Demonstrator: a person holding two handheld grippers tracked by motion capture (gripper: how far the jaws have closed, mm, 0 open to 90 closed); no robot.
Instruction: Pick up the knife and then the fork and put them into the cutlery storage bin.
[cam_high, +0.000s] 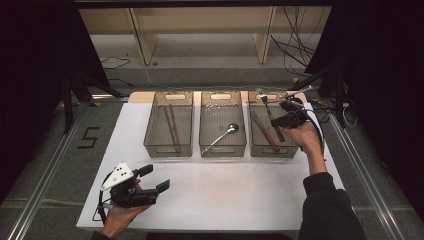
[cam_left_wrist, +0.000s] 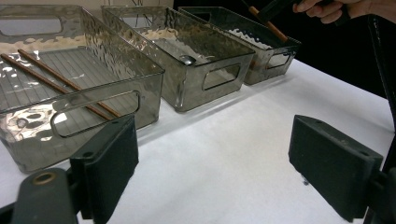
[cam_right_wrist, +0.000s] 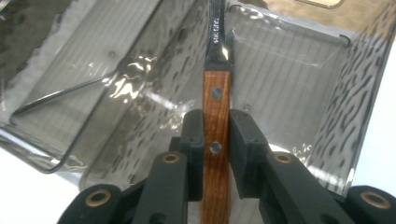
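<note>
Wooden-handled fork (cam_right_wrist: 216, 140) clamped in the right gripper (cam_right_wrist: 216, 135) over the right-hand bin (cam_high: 290, 150).
Both pads press the handle's flat sides, tines pointing to the far end; near left, the left gripper (cam_high: 152, 178) rests wide open above the white table (cam_high: 225, 190).

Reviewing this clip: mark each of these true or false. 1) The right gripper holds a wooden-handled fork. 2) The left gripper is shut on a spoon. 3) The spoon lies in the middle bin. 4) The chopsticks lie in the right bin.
1) True: the right gripper is clamped on the wooden handle of the fork, over the right bin.
2) False: the left gripper stands open over the white table, nothing between its jaws.
3) True: the spoon lies in the middle bin.
4) False: the chopsticks lie in the left bin.
</note>
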